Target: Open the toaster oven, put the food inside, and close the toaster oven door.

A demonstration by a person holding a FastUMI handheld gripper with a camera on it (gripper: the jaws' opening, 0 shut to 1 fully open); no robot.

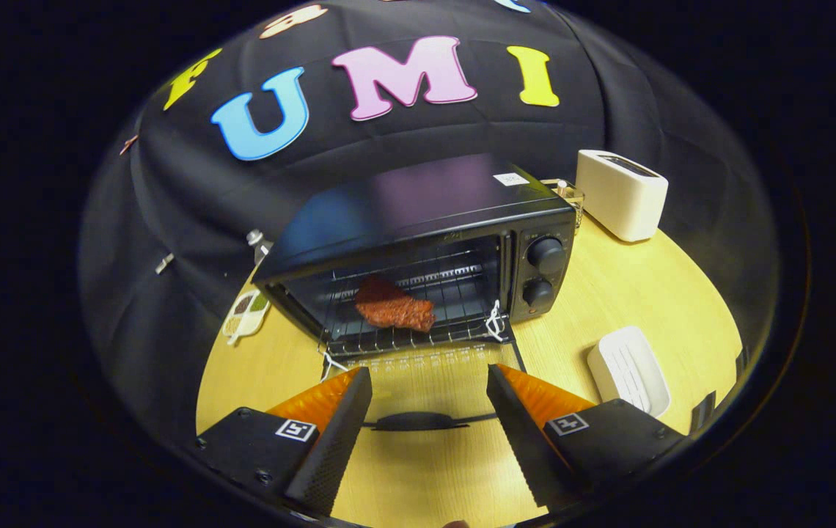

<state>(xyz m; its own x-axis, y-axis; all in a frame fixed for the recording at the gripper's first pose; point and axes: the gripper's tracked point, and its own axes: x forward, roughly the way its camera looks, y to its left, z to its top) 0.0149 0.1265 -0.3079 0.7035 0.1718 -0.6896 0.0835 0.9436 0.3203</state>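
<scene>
Meat (394,306) on toaster oven (418,249) rack | my gripper (429,381) jaws spread, empty | next: I lift door handle (418,421), shut door

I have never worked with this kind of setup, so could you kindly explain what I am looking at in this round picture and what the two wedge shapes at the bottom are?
The picture comes from a fisheye camera mounted on a handheld two-finger gripper that a person carries; there is no robot arm. The two wedges are its fingers, seen from behind. They are spread apart and hold nothing.

Ahead of them, on a wooden table, stands a black toaster oven. Its glass door is folded down flat toward the fingers, with the door handle lying between them. Inside, on the wire rack, lies a reddish-brown piece of food, so the food is in and the door is not yet closed.

Beside the oven's knobs are a white toaster farther back and a white ribbed dish nearer.
</scene>
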